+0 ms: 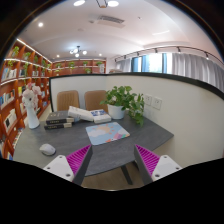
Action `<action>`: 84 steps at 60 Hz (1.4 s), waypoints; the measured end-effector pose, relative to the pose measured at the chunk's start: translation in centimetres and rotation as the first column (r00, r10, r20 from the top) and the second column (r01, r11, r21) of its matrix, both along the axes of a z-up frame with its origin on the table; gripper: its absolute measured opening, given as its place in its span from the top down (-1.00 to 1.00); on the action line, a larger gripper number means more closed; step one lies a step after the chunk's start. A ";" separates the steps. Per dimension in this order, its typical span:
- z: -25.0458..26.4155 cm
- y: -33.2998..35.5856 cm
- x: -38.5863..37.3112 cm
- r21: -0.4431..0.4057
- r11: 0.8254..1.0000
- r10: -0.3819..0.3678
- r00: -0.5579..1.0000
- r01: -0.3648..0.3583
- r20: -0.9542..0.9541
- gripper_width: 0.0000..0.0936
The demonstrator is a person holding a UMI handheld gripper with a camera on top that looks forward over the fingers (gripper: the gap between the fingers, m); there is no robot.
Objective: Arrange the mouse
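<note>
A grey mouse (47, 149) lies on the dark grey table (120, 140), near its front left corner. A pale patterned mouse mat (107, 132) lies in the middle of the table, well to the right of the mouse. My gripper (113, 162) is held above and in front of the table's near edge. Its two fingers with magenta pads (78, 159) stand wide apart with nothing between them. The mouse is just beyond the left finger.
A stack of books (58, 122) and open books (86, 115) lie at the back of the table. A potted plant (122, 99) stands at the back right, a white figure (32, 105) at the back left. Two chairs (82, 100) stand behind. Bookshelves (12, 95) line the left wall.
</note>
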State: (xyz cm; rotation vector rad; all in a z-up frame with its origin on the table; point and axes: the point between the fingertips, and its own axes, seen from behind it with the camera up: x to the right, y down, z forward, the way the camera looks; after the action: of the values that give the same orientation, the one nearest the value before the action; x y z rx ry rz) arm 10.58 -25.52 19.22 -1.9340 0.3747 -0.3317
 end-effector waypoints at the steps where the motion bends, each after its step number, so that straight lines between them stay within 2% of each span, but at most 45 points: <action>1: -0.1 0.0 -0.1 -0.002 1.000 0.006 1.000 -0.006 -0.001 -0.81; 9: -3.5 -0.4 -1.9 -0.035 0.996 0.080 0.996 -0.082 -0.034 -0.80; 14: -6.6 -0.6 -4.4 -0.078 0.985 0.150 0.987 -0.154 -0.062 -0.80; 18: -9.1 -0.9 -7.2 -0.119 0.966 0.221 0.971 -0.231 -0.093 -0.79; 25: -12.4 -0.6 -12.9 -0.177 0.914 0.345 0.929 -0.364 -0.132 -0.80; 31: -14.3 1.0 -17.0 -0.207 0.877 0.411 0.900 -0.434 -0.148 -0.80; 37: -15.7 3.8 -20.6 -0.219 0.852 0.447 0.879 -0.475 -0.167 -0.81; 44: -17.0 7.9 -23.7 -0.231 0.836 0.467 0.867 -0.497 -0.174 -0.81; 54: -18.4 13.5 -25.9 -0.272 0.826 0.467 0.870 -0.494 -0.159 -0.82; 69: -19.8 20.7 -26.5 -0.319 0.830 0.433 0.889 -0.457 -0.146 -0.82; 84: -19.9 27.1 -26.2 -0.323 0.852 0.387 0.911 -0.411 -0.139 -0.82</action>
State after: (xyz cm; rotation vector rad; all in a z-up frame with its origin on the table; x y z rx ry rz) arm -15.59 1.55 -0.68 -2.3138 -0.0585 -0.0544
